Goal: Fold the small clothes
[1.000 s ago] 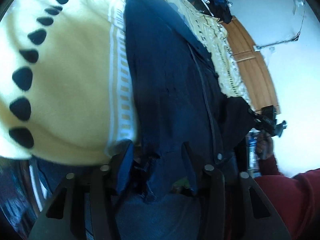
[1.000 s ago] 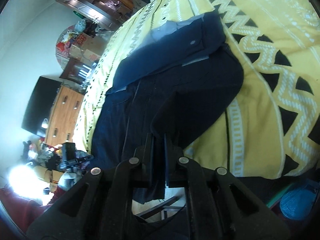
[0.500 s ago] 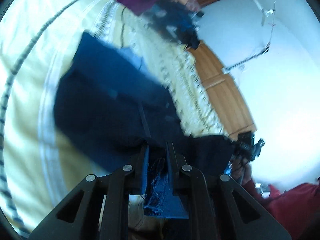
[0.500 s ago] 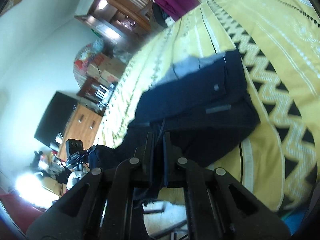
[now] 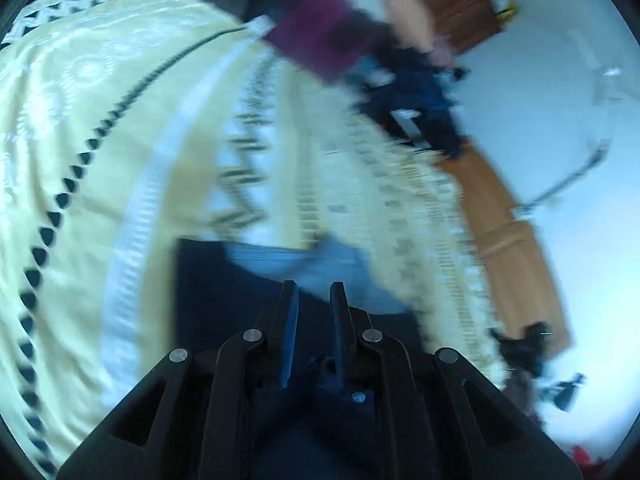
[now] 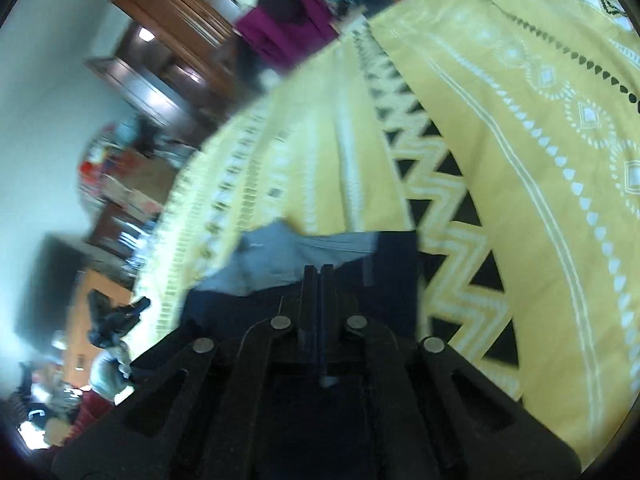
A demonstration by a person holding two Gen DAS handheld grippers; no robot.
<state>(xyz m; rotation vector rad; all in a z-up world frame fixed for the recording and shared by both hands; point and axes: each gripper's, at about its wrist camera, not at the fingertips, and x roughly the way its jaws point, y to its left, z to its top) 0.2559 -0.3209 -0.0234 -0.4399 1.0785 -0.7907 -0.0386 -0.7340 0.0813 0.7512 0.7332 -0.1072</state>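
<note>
Both claws pinch the navy garment (image 6: 396, 264): right claw (image 6: 319, 276) closed, left claw (image 5: 313, 294) slightly parted.

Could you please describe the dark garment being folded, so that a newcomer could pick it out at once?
Start from the yellow patterned bedspread that fills most of the view. Right in front of the right tool lies the navy garment, showing a pale blue-grey inner lining, unlike the magenta cloth at the bed's far end.

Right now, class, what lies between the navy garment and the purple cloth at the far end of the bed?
Only bare yellow bedspread, clearest in the right wrist view.
</note>
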